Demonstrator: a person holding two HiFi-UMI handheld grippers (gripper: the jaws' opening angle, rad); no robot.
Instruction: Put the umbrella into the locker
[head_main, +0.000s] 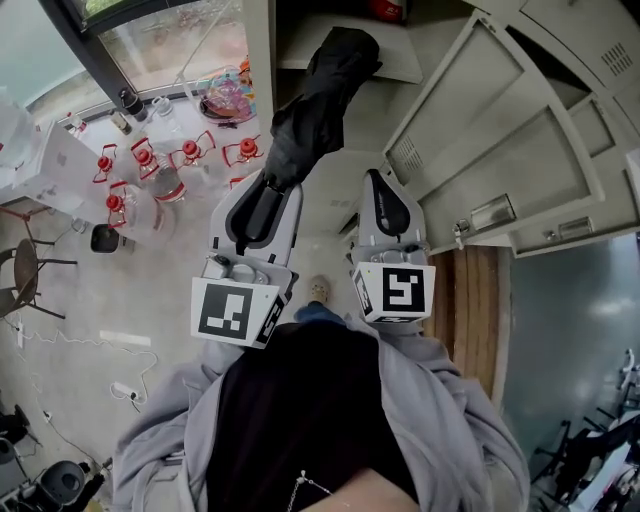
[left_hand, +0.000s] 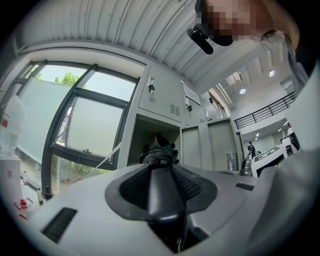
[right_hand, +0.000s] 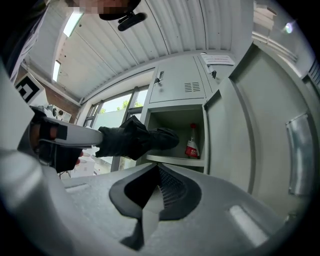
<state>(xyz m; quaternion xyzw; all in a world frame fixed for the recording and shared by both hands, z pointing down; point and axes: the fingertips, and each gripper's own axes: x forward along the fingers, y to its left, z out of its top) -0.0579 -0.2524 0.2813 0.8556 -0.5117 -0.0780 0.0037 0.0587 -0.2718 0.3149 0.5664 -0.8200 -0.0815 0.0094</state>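
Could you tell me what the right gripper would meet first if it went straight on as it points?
Most likely the front edge of the locker shelf, just beside the umbrella; depth is unclear, so it might pass over it into the compartment.

**A locker bay in a big work hall**

Grey steel lockers (head_main: 520, 130) stood banked at two o'clock in the head view. The left gripper view showed a ribbed metal ceiling (left_hand: 125, 25) overhead, tall windows (left_hand: 85, 120) at nine o'clock and a railed gallery (left_hand: 265, 110) at three. Bottles (head_main: 150, 165), a chair (head_main: 25, 270) and cables (head_main: 60, 340) cluttered the bare floor (head_main: 120, 300) at nine.
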